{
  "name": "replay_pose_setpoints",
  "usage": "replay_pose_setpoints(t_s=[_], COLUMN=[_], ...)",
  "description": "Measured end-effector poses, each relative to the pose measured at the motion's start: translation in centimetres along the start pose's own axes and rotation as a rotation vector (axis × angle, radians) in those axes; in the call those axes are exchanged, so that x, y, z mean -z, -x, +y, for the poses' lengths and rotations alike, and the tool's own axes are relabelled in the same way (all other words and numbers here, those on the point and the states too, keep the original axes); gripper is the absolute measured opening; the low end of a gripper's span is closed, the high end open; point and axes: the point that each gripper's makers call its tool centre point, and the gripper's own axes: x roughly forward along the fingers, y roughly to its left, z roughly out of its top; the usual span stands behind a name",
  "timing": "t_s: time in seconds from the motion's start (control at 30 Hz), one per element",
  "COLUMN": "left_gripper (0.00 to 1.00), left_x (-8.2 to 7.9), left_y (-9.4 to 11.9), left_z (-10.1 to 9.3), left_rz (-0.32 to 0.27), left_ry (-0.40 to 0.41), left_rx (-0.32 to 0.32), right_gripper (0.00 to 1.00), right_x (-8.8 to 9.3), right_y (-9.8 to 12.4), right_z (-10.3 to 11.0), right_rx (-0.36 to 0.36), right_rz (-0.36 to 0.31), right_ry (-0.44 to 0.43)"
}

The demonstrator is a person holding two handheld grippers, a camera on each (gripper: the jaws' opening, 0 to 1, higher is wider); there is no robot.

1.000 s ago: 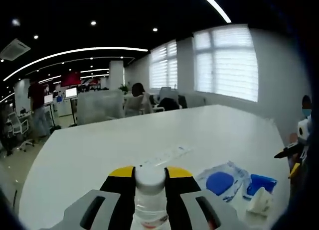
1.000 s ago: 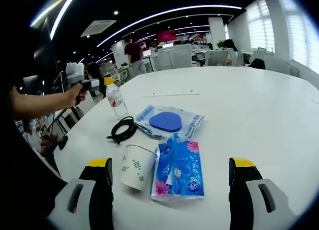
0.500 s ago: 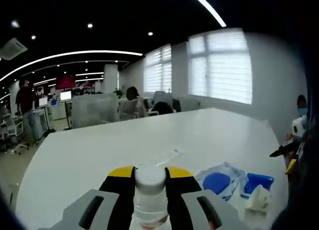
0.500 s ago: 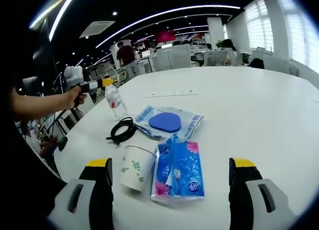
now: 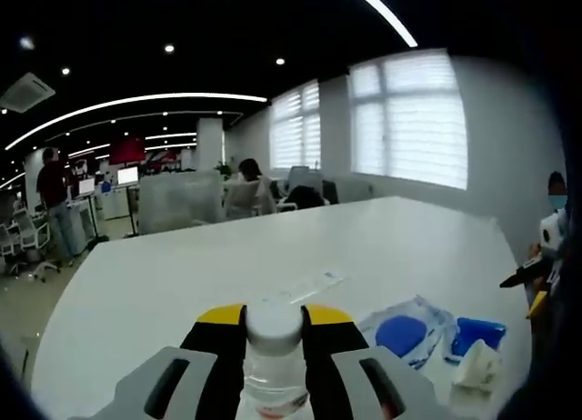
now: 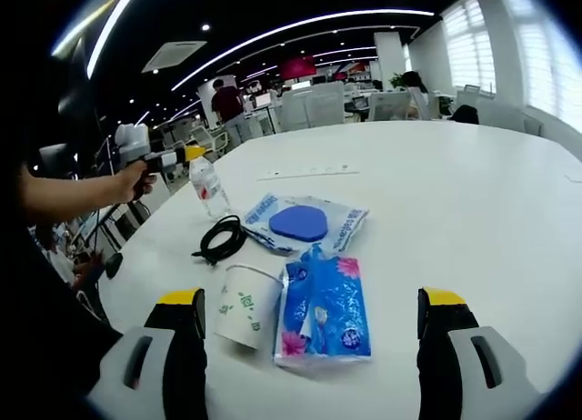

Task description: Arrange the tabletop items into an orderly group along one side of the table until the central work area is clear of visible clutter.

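While its 2 yellow-tipped jaws press against either side of the water bottle (image 5: 273, 361) just under the white cap, the left gripper (image 5: 274, 322) holds it upright over the white table (image 5: 227, 265); in the right gripper view a hand (image 6: 130, 177) on an outstretched forearm carries that gripper level near the table's edge. Beyond the bottle to its right lie a clear packet with a blue pad (image 5: 402, 332), a blue tissue pack (image 5: 476, 334) and a paper cup (image 5: 475, 369). The right gripper (image 6: 311, 313) hovers with jaws spread wide and nothing between them, the cup and tissue pack just ahead, a coiled black cable (image 6: 218, 240) farther off to its left.
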Motion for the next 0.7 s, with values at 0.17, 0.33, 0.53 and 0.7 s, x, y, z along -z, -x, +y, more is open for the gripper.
replay_pose_setpoints(t_s=[0.17, 0.33, 0.53, 0.7], left_gripper=[0.26, 0.32, 0.37, 0.43], left_x=[0.0, -1.0, -2.1, -2.0], left_y=[0.3, 1.2, 2.8, 4.7], left_z=[0.0, -0.6, -1.6, -4.2], left_rz=[0.003, -0.019, -0.033, -0.022], left_ry=[0.028, 0.027, 0.043, 0.027], left_rx=[0.006, 0.024, 0.04, 0.08], right_gripper=[0.93, 0.94, 0.96, 0.98], right_x=[-0.4, -1.2, -2.4, -3.5], right_y=[0.0, 0.1, 0.7, 1.6], right_z=[0.0, 0.0, 0.4, 0.4], right_rx=[-0.008, -0.016, -0.031, -0.05], right_rz=[-0.015, -0.043, -0.08, -0.104], right_ry=[0.004, -0.009, 0.017, 0.051])
